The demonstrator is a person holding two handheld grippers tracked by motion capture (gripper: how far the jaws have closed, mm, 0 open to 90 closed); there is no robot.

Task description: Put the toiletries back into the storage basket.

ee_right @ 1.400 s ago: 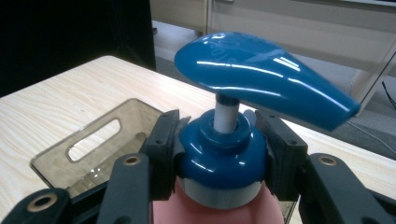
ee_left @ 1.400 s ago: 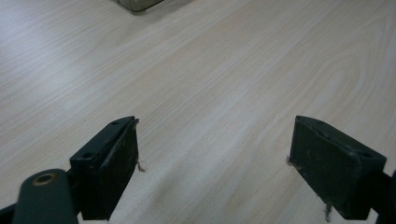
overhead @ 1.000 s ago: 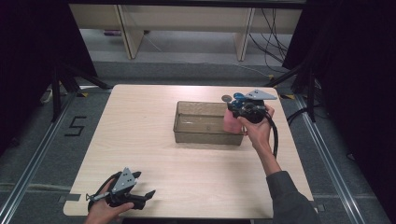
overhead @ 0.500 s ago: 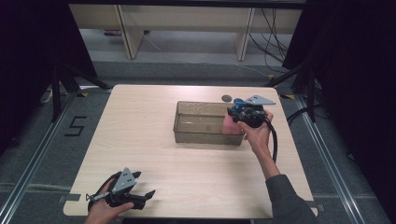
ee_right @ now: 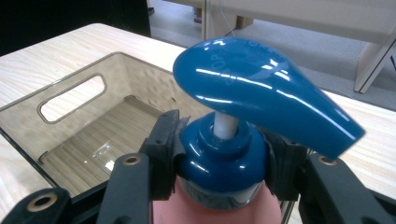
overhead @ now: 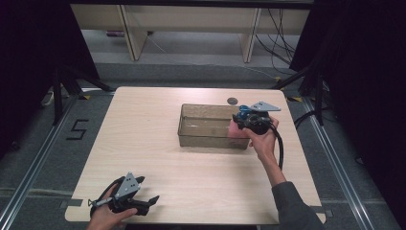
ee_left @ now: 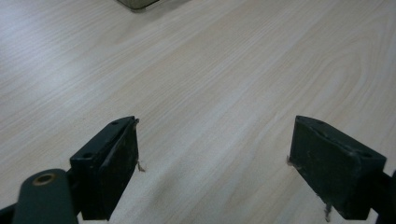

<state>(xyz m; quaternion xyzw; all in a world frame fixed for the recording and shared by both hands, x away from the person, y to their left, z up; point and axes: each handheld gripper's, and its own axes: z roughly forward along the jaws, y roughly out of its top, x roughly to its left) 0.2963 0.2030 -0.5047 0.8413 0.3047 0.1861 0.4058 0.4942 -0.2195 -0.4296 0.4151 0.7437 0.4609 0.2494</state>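
Note:
A pink pump bottle [overhead: 235,128] with a blue pump head [ee_right: 261,86] hangs at the right end of a clear brownish bin [overhead: 206,125]. My right gripper [overhead: 248,119] is shut on the bottle's blue collar [ee_right: 219,154], its jaws clasping it from both sides. In the right gripper view the bin's floor [ee_right: 100,144] lies bare below the bottle, with a handle slot [ee_right: 70,98] in its far wall. My left gripper [overhead: 143,203] rests low at the table's near left corner, open, with bare wood [ee_left: 215,140] between its jaws.
The light wooden table [overhead: 143,143] has a small dark round mark [overhead: 232,100] behind the bin. Shelving legs and cables stand on the grey floor beyond the far edge. A floor marking "5" [overhead: 77,129] lies left of the table.
My right gripper has carried the pump bottle leftward and down, from beside the bin's right end to over its right rim. The left gripper has not moved.

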